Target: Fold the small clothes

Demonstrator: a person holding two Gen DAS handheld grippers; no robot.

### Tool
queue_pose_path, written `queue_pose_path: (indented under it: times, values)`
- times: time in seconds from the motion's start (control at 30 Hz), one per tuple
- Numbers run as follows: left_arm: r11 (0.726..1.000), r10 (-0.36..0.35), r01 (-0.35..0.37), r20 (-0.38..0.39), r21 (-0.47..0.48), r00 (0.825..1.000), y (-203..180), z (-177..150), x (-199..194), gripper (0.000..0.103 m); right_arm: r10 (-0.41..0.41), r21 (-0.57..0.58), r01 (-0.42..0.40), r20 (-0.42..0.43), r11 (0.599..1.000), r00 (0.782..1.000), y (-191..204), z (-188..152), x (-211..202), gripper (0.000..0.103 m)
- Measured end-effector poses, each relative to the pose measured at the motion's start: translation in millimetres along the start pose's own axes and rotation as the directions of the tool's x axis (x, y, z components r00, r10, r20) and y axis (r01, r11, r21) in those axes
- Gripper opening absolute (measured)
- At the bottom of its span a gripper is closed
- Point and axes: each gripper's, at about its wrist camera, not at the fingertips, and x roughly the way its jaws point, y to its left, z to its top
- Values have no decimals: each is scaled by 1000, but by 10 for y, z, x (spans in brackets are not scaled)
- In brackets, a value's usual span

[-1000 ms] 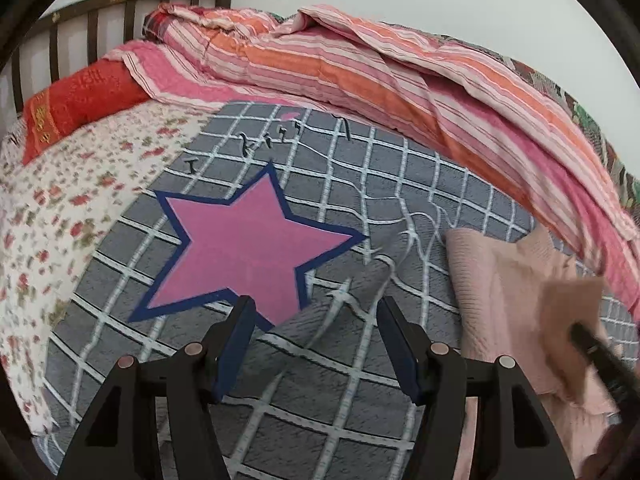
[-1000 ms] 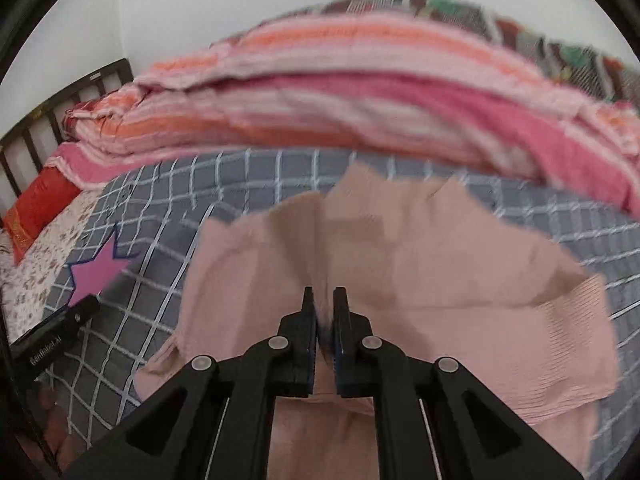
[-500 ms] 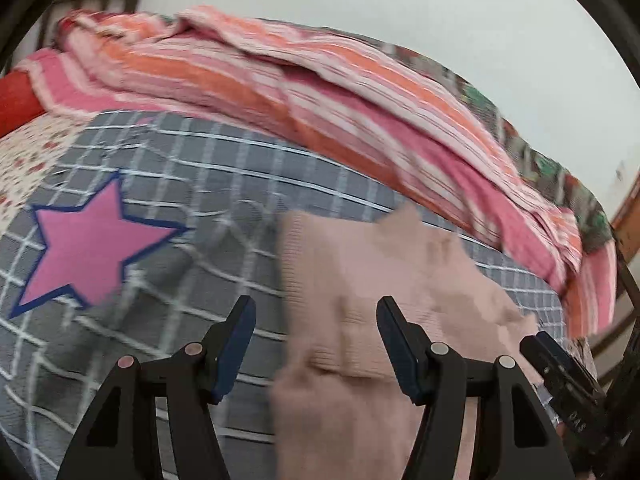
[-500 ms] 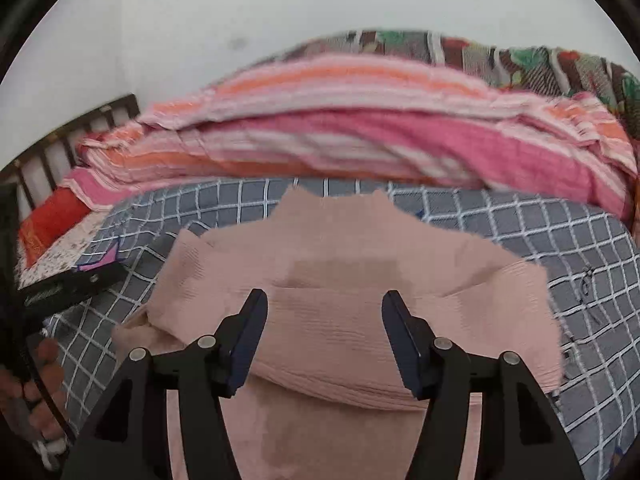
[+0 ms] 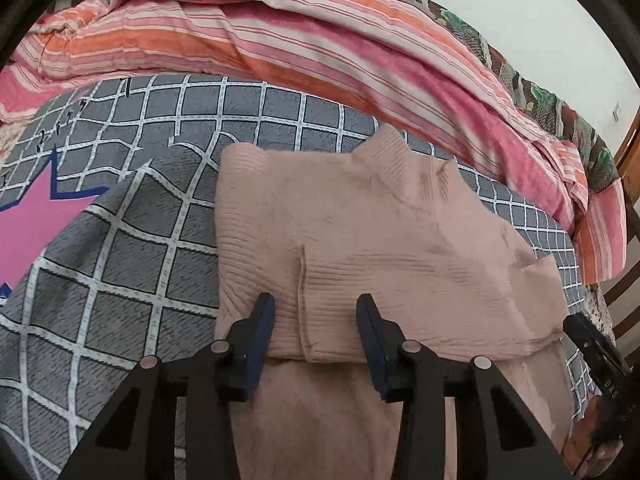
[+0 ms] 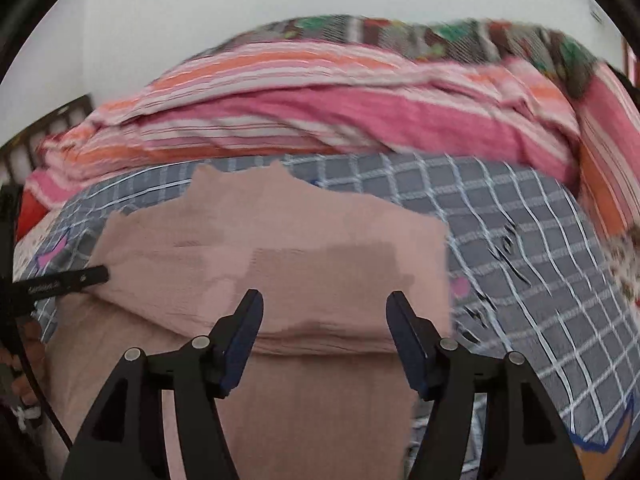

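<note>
Here, left wrist view: pink knit sweater lies on the checked bedspread, top part folded down. Left claw closing astride the folded edge, not pinching yet. Soft, light, limp; take doubled edges. Right wrist view: right claw opening, released, above sweater.
</note>
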Motion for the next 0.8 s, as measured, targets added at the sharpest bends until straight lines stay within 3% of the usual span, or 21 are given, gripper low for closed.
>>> queue_pose_path:
  times: [0.17,0.3,0.33,0.37,0.43,0.63,0.8]
  values:
    - [997,61,-61,-7,53,998,-172,27,126,39,-1,99,0,3,995,1000,-313,18,-3,63]
    - [993,97,-97,-7,67,995,-241,76,201,39,-67,156,65,8,986,998,-528,10,5,63]
    - [993,99,-99,-4,59,995,-241,91,210,36,-86,169,85,-1,982,996,-580,12,30,63]
    - [994,98,-98,0,54,995,-243,103,214,25,-93,189,94,-14,978,996,-636,11,60,63]
    - [996,82,-83,10,44,997,-256,127,222,12,-76,234,82,-33,969,997,-732,6,102,63]
    - [997,73,-75,107,8,992,-149,195,16,9,-55,227,54,-3,972,999,-712,31,70,63]
    - [989,147,-147,171,-12,974,-45,274,-91,3,-52,184,50,6,982,999,-589,121,147,63]
